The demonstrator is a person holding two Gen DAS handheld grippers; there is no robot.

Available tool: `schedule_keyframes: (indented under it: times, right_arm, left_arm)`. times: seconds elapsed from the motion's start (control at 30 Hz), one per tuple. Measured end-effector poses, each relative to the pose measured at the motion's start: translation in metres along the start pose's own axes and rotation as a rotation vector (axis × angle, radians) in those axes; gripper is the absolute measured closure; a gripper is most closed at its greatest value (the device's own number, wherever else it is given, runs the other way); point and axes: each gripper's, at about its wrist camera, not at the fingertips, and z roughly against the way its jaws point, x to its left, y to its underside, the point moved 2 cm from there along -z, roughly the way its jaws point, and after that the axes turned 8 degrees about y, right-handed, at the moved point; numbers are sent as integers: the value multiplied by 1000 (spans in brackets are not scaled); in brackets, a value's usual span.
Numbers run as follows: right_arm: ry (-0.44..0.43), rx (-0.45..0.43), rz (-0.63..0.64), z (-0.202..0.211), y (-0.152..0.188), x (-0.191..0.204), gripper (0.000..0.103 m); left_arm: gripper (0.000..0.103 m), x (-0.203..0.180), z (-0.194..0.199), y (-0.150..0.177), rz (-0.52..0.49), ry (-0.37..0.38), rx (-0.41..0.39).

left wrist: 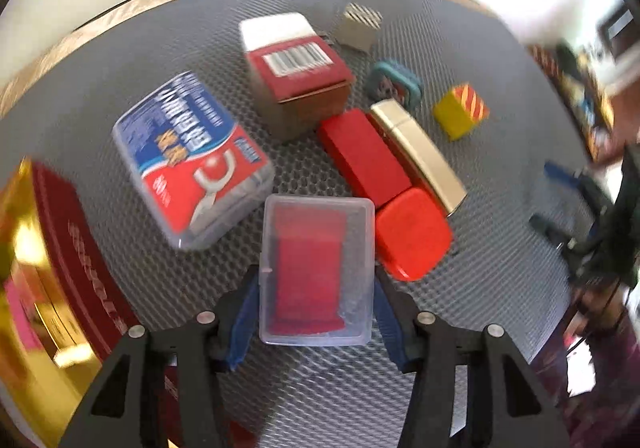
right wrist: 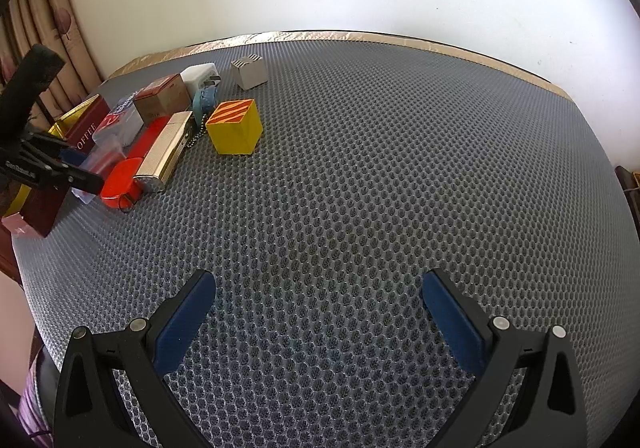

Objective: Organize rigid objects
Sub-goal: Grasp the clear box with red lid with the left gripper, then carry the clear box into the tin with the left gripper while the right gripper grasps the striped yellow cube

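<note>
My left gripper (left wrist: 316,288) is shut on a clear plastic case with a red insert (left wrist: 316,272), held by its two sides just above the grey mesh mat (left wrist: 500,248). Beyond it lie a floss-pick box (left wrist: 188,156), a red-brown carton (left wrist: 300,84), a flat red box (left wrist: 364,152), a gold case (left wrist: 418,152), a red rounded tin (left wrist: 412,232) and a yellow striped cube (left wrist: 460,110). My right gripper (right wrist: 320,312) is open and empty over bare mat, far from the cluster. The yellow cube (right wrist: 236,126) and the left gripper (right wrist: 52,168) show in the right wrist view.
A gold and dark red coffee tin (left wrist: 60,268) stands at the left edge. A small grey striped cube (right wrist: 249,73), a white charger (right wrist: 200,75) and a teal keychain item (right wrist: 205,100) sit at the back. The mat's far edge meets a white wall.
</note>
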Motion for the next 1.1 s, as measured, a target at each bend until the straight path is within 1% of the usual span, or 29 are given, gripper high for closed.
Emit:
schedule_keyframes:
  times: [0.1,0.13,0.2,0.23,0.3,0.33,0.4,0.47,0.5,0.53,0.57,0.6,0.63,0.67,0.7,0.77,0.83,0.93,0.97,1.0,1.03,1.07,1.1]
  right_arm:
    - [1,0,1,0,1,0,0]
    - [1,0,0,0,1,1,0]
    - [2,-2,-3,0,1,1,0]
    - [3,-2,-3,0,1,1,0]
    - [7,-4,-1,1,1,1,0]
    - [13,-10,-2,3,1,1,1]
    - [17,-24,-13,5,-2,-1,1]
    - [-16,-34,-36,7,-11,-3,2]
    - [-31,-38,-47,6,-16,-2,4]
    - [-39,-41,-54,6,-20,-1,6]
    - [-54,-42,-60,4,-26,2,9]
    - [-70,-41,-62,2,-33,6,13]
    - [-83,-41,-62,0,-40,12,17]
    - [-90,-42,-58,-2,-47,18,24]
    - [-94,-46,-51,-4,-54,26,27]
    - [-90,-57,-30,-7,-67,39,27]
    - [-84,-59,-24,-12,-76,48,27]
    - [-72,-47,-20,-21,-84,53,29]
    - [-59,-45,-17,-24,-86,54,34]
    - [-43,-41,-13,-28,-88,54,40]
    - [-39,-32,-11,-31,-88,55,44]
    - [-39,-17,-9,-35,-89,55,52]
    - [-33,-4,-8,-41,-90,56,56]
  left_arm:
    - [49,-1,11,26,104,-14,-64]
    - [49,-3,15,38,149,-1,-91]
    - [49,-11,24,56,190,13,-137]
    - [49,-18,30,66,204,22,-171]
    - [49,-28,33,81,220,47,-201]
    - [49,-26,30,82,226,62,-205]
    - [49,-31,31,96,246,98,-219]
    - [49,-36,32,104,251,121,-233]
    - [49,-38,34,109,255,123,-241]
    - [49,-44,30,104,254,127,-240]
    - [49,-46,31,107,253,134,-240]
    - [49,-45,33,107,257,138,-247]
    - [49,-55,36,104,265,138,-263]
    - [49,-58,41,101,266,142,-273]
    - [49,-57,47,103,267,148,-282]
    - [49,-53,64,106,281,145,-314]
    - [49,-43,82,108,285,147,-330]
    - [49,-32,105,117,313,128,-357]
    - [49,-28,110,118,320,117,-366]
    - [49,-24,113,119,331,104,-376]
    - [49,-19,122,125,346,92,-386]
    - [49,-12,127,128,359,83,-392]
    - [49,-6,130,130,372,74,-395]
